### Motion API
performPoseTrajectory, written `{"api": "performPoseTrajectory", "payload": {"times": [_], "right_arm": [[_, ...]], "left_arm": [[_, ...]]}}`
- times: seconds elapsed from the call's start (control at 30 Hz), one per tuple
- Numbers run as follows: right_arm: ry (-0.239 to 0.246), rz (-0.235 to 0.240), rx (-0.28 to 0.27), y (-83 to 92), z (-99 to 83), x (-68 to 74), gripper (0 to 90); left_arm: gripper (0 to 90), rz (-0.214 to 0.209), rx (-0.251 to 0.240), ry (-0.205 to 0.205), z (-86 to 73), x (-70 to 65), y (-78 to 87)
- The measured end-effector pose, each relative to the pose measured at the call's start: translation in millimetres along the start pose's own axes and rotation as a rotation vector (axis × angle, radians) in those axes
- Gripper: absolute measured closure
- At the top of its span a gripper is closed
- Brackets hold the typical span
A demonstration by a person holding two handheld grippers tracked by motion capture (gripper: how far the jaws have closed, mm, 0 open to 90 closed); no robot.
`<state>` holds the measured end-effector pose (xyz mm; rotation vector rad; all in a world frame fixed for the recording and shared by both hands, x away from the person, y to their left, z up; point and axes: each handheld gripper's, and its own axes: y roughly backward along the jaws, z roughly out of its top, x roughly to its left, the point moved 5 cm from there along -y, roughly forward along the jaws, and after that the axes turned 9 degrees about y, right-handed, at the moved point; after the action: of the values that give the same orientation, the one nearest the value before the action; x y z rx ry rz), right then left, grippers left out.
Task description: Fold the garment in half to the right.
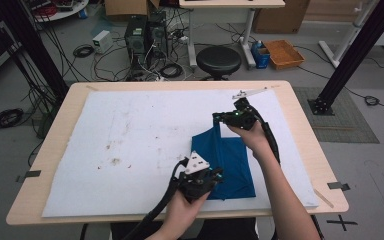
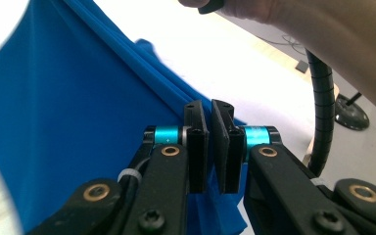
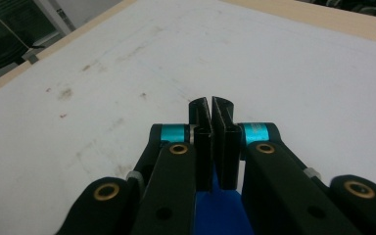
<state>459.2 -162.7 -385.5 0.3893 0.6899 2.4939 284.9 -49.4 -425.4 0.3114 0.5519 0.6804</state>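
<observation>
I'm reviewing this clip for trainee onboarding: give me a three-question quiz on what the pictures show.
1. True or false: the blue cloth lies on the left half of the white mat.
2. What is clamped in the left gripper? A) a cable B) an edge of the blue cloth C) nothing
3. Short answer: what shows between the closed jaws of the right gripper, below them in its own view?

Key
1. False; it lies right of centre.
2. B
3. Blue cloth; both grippers are shut on it.

Grey floor (image 1: 55, 45) strewn with cables, black stool (image 1: 218, 60), computer towers (image 1: 145, 32), cardboard boxes (image 1: 280, 20)
</observation>
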Motion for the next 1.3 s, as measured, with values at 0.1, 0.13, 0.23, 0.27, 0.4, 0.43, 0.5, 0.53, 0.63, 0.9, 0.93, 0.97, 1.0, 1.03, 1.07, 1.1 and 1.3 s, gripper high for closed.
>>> {"api": "performPoseTrajectory", "payload": {"times": [0.1,0.13,0.23,0.27,0.4,0.43,0.5,0.53,0.63,0.9,0.93,0.97,1.0,1.03,1.07,1.1,1.3], "right_arm": [[-0.011,-0.016,0.021,9.7,-12.8,-12.2,88.3],[-0.016,-0.023,0.032,11.7,-16.5,-15.1,88.2],[-0.008,-0.049,0.065,15.4,-27.7,-24.3,88.2],[-0.015,-0.059,0.076,16.5,-31.4,-27.3,88.2],[-0.02,-0.095,0.103,18.6,-44.6,-40.4,88.2],[-0.02,-0.109,0.12,18.2,-47.2,-43.1,88.2],[-0.008,-0.137,0.148,17.3,-50.3,-46.4,88.0],[-0.003,-0.154,0.157,16.2,-51.3,-47.9,87.7],[0.017,-0.198,0.171,15.5,-52.0,-49.9,82.5],[-0.031,-0.293,0.133,34.7,-61.0,-40.6,70.8],[-0.031,-0.306,0.125,38.0,-64.7,-35.9,70.4],[-0.032,-0.303,0.121,40.2,-67.9,-31.8,70.4],[-0.038,-0.303,0.125,42.1,-70.5,-28.6,70.4],[-0.044,-0.308,0.115,45.6,-74.7,-22.1,70.1],[-0.041,-0.301,0.104,48.7,-78.3,-15.8,69.9],[-0.036,-0.304,0.1,51.6,-81.6,-11.1,68.4],[-0.066,-0.258,0.038,82.9,-117.9,33.5,62.3]], "left_arm": [[84.8,-0.012,0.023,0.002,-3.2,-8.6,-20.1],[84.8,-0.012,0.028,0.003,-3.9,-10.2,-24.2],[84.7,-0.01,0.05,0.0,-6.7,-15.0,-41.4],[84.8,-0.008,0.053,0.001,-7.3,-16.2,-46.5],[84.6,0.011,0.074,-0.003,-9.1,-18.6,-63.5],[84.5,0.01,0.071,-0.004,-9.2,-18.9,-67.1],[80.5,0.004,0.072,0.0,-9.2,-19.8,-72.8],[77.6,-0.004,0.068,0.009,-9.1,-20.9,-75.1],[60.1,-0.008,0.057,0.007,-8.2,-22.7,-76.6],[50.6,-0.002,0.002,-0.079,-0.3,-17.8,-40.4],[50.6,0.003,-0.005,-0.081,1.0,-14.4,-33.9],[50.4,0.011,-0.007,-0.088,2.0,-11.3,-28.7],[50.4,0.022,-0.012,-0.099,3.4,-5.2,-19.9],[50.4,0.038,-0.018,-0.102,4.3,0.5,-12.2],[50.0,0.048,-0.023,-0.106,4.9,5.1,-6.2],[50.0,0.065,-0.029,-0.111,5.8,11.5,1.8],[48.1,0.168,-0.081,-0.095,9.3,55.9,51.9]]}}
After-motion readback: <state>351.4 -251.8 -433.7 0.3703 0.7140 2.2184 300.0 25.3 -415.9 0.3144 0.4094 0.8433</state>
